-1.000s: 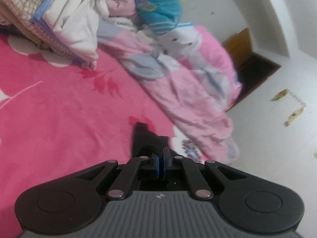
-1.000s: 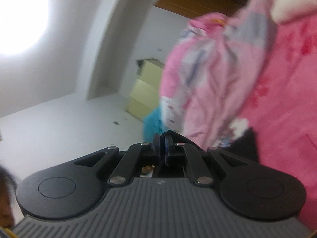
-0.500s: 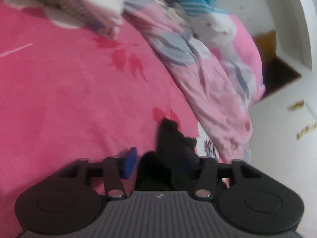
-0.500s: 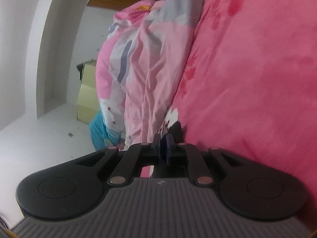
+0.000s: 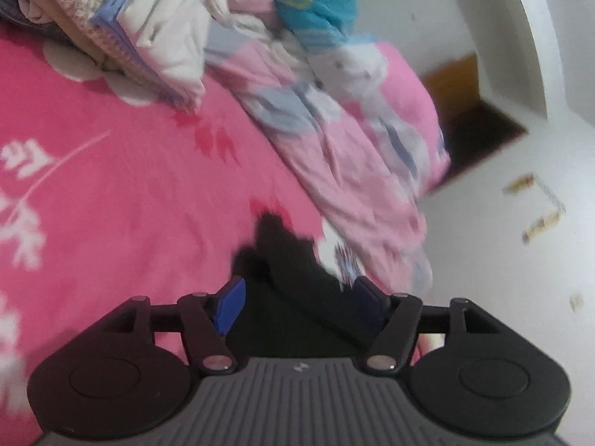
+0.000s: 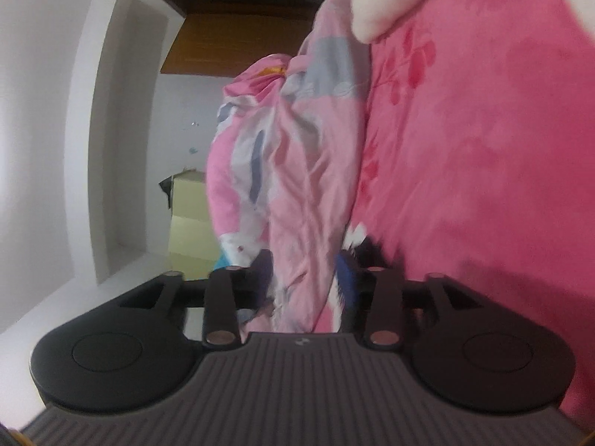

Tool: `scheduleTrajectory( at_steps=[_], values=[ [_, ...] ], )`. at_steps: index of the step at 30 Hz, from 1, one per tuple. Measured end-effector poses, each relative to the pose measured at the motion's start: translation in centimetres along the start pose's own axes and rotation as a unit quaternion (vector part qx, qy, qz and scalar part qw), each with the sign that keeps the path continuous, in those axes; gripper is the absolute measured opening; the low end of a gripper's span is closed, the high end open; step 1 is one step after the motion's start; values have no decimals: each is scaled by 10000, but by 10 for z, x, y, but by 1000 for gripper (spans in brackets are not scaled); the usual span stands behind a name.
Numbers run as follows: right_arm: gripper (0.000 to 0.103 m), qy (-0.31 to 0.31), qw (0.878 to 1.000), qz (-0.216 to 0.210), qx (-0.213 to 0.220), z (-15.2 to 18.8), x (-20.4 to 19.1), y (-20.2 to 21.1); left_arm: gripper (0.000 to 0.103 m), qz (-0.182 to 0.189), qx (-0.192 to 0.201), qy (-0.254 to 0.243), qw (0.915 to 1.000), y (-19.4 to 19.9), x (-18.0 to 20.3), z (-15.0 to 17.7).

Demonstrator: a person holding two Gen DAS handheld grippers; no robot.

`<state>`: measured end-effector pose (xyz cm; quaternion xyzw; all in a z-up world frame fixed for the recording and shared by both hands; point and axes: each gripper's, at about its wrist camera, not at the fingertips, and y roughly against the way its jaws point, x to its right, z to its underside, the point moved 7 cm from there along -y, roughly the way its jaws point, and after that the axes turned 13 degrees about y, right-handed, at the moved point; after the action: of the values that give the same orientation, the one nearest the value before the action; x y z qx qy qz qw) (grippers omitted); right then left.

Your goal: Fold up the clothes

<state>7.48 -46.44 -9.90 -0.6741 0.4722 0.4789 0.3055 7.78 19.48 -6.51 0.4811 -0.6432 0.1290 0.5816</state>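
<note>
A black garment [image 5: 293,278] lies on the pink bed sheet [image 5: 130,193] near the bed's edge. My left gripper [image 5: 299,303] hovers just over it, jaws opening. The black cloth sits between the blue pads [image 5: 230,304], which stand apart from it. In the right wrist view my right gripper [image 6: 305,277] is rolled on its side, jaws opening as well. A corner of the same black garment [image 6: 372,252] shows beside its right pad [image 6: 346,278]. Through the gap I see only the pink quilt [image 6: 290,171] behind, nothing gripped.
A pile of clothes [image 5: 130,29] sits at the far left of the bed, with a teal cloth [image 5: 316,3] behind it. The rumpled pink quilt [image 5: 353,148] runs along the bed's edge. Beyond are white floor [image 5: 502,297], a wooden door [image 6: 230,37] and a yellow-green box [image 6: 187,215].
Both grippers were shut on the black garment a second ago. The left opened first, then the right, and the cloth now lies loose on the sheet. The right gripper rolled sideways.
</note>
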Motion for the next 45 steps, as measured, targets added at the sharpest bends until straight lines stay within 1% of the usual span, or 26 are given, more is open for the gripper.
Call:
scheduleTrajectory(
  at_steps=[2,4,5,7,8,10,12,13,15,17,18,19,20,21,22,24,27,28,29,31,34,38,42,45],
  values=[
    [56,-3,9997,124,-228,19,-15,21,68,21,-308,-91,9995,10,1,24],
    [62,-78,9977,395,-544,42,-20,35,69,85,-666,-62,9977,11,-4,53],
    [64,-143,9956,577,-721,55,-19,39,70,108,-812,-30,9966,9,-8,66],
    [65,-240,9908,893,-990,79,-12,43,72,107,-1008,60,9948,2,-18,89],
    [65,-285,9878,1046,-1115,91,-7,45,72,32,-1049,33,9945,-4,-22,97],
    [65,-289,9838,1290,-1211,106,4,41,72,-190,-1017,-158,9945,-15,-28,110],
    [64,-265,9813,1466,-1215,116,14,35,72,-321,-799,-402,9955,-24,-28,114],
    [64,-245,9825,1450,-1145,116,17,30,71,-331,-674,-466,9961,-28,-27,113],
    [64,-212,9849,1403,-990,115,20,19,65,-387,-366,-552,9971,-36,-26,109],
    [64,-195,9858,1438,-839,113,20,12,47,-444,-118,-476,9978,-44,-27,102],
    [64,-174,9862,1457,-769,111,20,11,41,-480,-31,-422,9980,-48,-28,99],
    [64,-139,9865,1471,-712,110,19,10,26,-526,31,-380,9979,-52,-29,96],
    [61,-95,9867,1485,-662,109,19,9,14,-591,78,-365,9976,-55,-30,95],
    [58,-60,9867,1504,-612,109,18,9,14,-649,101,-388,9971,-56,-31,95],
    [52,-50,9866,1530,-570,109,19,9,13,-672,115,-419,9968,-56,-30,95],
    [49,-68,9870,1517,-526,108,20,12,10,-714,148,-502,9961,-55,-29,96],
    [39,-163,9876,1504,-421,107,24,15,7,-770,202,-699,9944,-50,-27,99],
    [30,-147,9876,1513,-380,107,26,15,6,-787,218,-737,9939,-49,-27,99],
    [18,-127,9876,1528,-350,107,28,14,6,-792,243,-760,9937,-47,-27,100],
    [6,-164,9878,1522,-303,108,35,15,5,-782,321,-829,9930,-43,-25,101],
    [4,-185,9897,1399,-219,108,36,21,4,-742,466,-950,9916,-34,-17,103],
    [3,-82,9916,1270,-213,109,28,31,3,-578,572,-966,9920,-13,-7,106],
    [2,53,9933,1112,-317,110,15,46,3,-522,520,-1007,9922,7,1,113],
    [2,150,9924,1130,-471,114,7,58,3,-505,420,-1015,9927,27,0,122]
  ],
)
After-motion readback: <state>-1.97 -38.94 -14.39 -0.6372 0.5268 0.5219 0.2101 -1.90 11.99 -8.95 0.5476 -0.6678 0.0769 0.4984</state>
